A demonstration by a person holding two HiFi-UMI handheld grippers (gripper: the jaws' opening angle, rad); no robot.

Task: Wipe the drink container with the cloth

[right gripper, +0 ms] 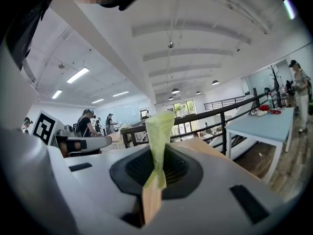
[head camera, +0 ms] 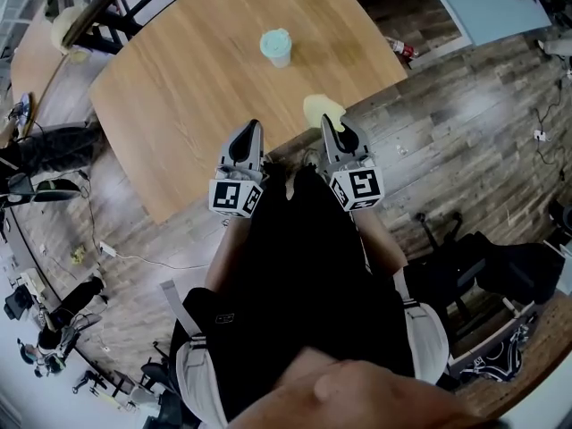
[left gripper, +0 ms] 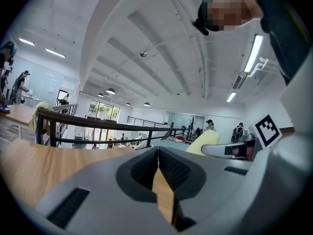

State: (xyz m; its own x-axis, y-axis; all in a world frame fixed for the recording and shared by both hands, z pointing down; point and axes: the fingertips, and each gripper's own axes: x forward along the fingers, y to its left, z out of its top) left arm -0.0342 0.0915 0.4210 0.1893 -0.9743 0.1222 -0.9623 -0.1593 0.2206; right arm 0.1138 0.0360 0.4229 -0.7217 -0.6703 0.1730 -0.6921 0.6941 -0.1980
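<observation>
A mint-green drink container (head camera: 276, 46) stands upright in the middle of the wooden table (head camera: 197, 79). My right gripper (head camera: 328, 121) hovers at the table's near edge, shut on a pale yellow cloth (head camera: 321, 106). In the right gripper view the cloth (right gripper: 159, 126) sticks up from between the shut jaws of my right gripper (right gripper: 157, 169). My left gripper (head camera: 253, 127) hangs beside it, to the left, with its jaws shut on nothing; in its own view the left gripper (left gripper: 158, 154) sees the cloth (left gripper: 204, 141) to its right. The container is well beyond both grippers.
A black railing (head camera: 107, 7) and a second round table (head camera: 36, 52) lie at the far left. A pale blue table (head camera: 487, 3) stands at the far right. Cables and gear litter the wood floor (head camera: 465, 114) around me. People stand in the distance.
</observation>
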